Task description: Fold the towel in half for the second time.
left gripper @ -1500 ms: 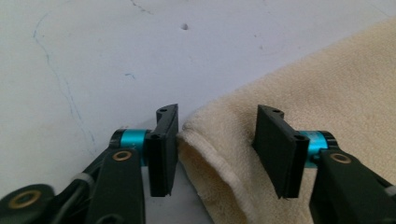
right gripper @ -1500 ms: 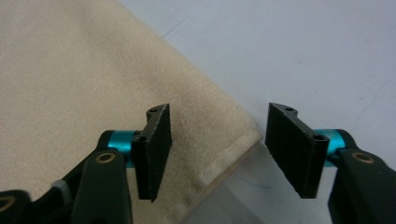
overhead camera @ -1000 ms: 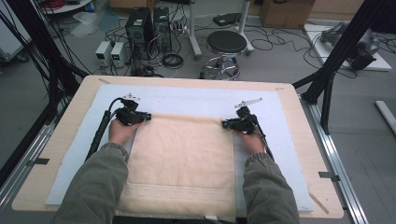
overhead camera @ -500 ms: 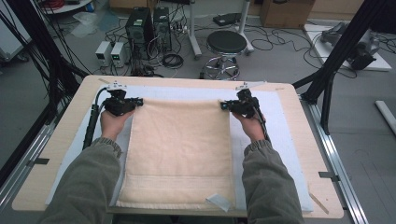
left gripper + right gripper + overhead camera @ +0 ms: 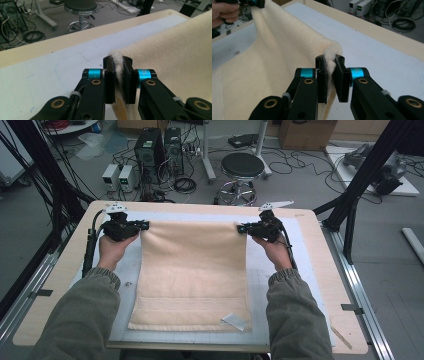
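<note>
A cream towel [image 5: 192,270] hangs stretched between both grippers, its near end still lying on the pale blue mat [image 5: 272,270]. My left gripper [image 5: 144,226] is shut on the towel's far left corner [image 5: 119,65], lifted above the mat. My right gripper [image 5: 242,228] is shut on the far right corner [image 5: 331,58]. In the right gripper view the towel [image 5: 274,50] slopes away toward the other hand [image 5: 223,11] at the upper left. A white label [image 5: 235,321] sticks out at the towel's near right corner.
The mat lies on a wooden table [image 5: 325,285]. Beyond the far edge stand a black stool [image 5: 242,167], computer cases [image 5: 150,145] and loose cables on the floor. Black frame posts [image 5: 367,165] rise at the right and left.
Both grippers have risen and moved toward the far edge, lifting the towel's far end off the mat and pulling it taut. The towel's near edge has slid forward slightly.
</note>
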### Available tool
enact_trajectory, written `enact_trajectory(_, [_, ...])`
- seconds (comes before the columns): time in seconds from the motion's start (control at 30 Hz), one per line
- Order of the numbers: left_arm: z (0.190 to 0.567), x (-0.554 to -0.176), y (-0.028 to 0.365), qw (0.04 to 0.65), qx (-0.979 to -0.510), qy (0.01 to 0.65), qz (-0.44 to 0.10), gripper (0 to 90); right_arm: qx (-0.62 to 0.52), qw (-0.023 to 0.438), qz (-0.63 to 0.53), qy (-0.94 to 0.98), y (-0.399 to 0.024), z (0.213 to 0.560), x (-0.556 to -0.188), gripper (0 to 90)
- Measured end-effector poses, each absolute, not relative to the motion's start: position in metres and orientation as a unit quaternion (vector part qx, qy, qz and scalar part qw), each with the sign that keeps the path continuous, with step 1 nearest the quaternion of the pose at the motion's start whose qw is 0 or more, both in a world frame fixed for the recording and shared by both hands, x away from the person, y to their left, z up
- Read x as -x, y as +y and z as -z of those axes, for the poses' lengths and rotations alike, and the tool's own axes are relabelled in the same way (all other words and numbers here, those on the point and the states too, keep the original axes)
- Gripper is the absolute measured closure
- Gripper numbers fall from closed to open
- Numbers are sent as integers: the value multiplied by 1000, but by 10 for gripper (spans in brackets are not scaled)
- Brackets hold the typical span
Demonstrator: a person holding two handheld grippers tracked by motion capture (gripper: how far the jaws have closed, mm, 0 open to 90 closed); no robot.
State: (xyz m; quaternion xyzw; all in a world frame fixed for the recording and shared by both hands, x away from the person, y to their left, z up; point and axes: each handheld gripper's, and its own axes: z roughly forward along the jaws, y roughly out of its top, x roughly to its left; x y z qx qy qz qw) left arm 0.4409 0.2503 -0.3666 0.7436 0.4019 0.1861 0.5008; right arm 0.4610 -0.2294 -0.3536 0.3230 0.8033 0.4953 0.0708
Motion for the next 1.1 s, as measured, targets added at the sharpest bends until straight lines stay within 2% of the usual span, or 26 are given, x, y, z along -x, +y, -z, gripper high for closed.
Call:
enact_trajectory(0.57, [363,-389,256,504,-776,338,-173,814,-262,39,-508,819,-239,347,-415,820])
enact_trajectory(1.1, [379,-339,258,512,-787,307,-158,808,-241,28,-511,825,-246,363,-371,818])
